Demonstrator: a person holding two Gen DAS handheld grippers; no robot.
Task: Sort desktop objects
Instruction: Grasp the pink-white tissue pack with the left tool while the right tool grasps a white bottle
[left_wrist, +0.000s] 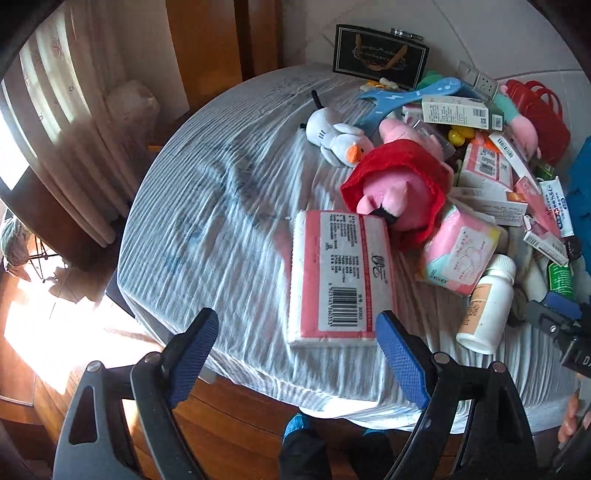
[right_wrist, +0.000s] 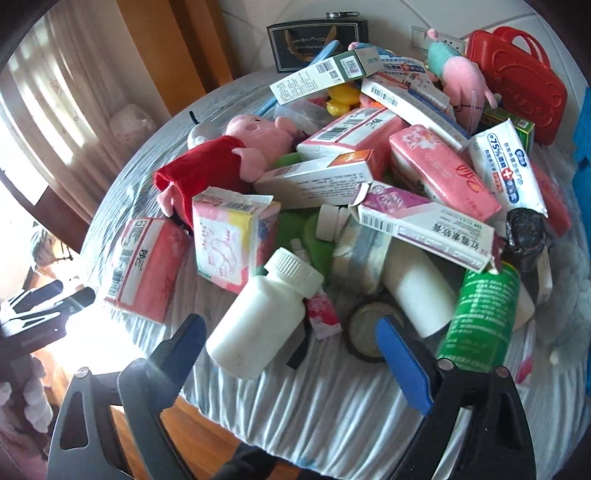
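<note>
A heap of objects lies on a round table under a pale striped cloth (left_wrist: 221, 206). In the left wrist view a pink tissue pack (left_wrist: 340, 277) lies flat just ahead of my open, empty left gripper (left_wrist: 295, 332). Behind it are a pink pig plush in a red dress (left_wrist: 399, 188) and a white duck plush (left_wrist: 340, 138). In the right wrist view my open, empty right gripper (right_wrist: 290, 332) hovers at the near side of a white pill bottle (right_wrist: 266, 314) lying on its side. A green bottle (right_wrist: 480, 317) lies to its right.
Medicine boxes (right_wrist: 424, 221), tissue packs (right_wrist: 443, 173), a sanitary pad pack (right_wrist: 229, 240), a red plastic case (right_wrist: 517, 81) and a black box (right_wrist: 317, 40) crowd the table's right and back. Curtains (left_wrist: 66, 122) and a wooden floor (left_wrist: 240, 413) lie left and below the table edge.
</note>
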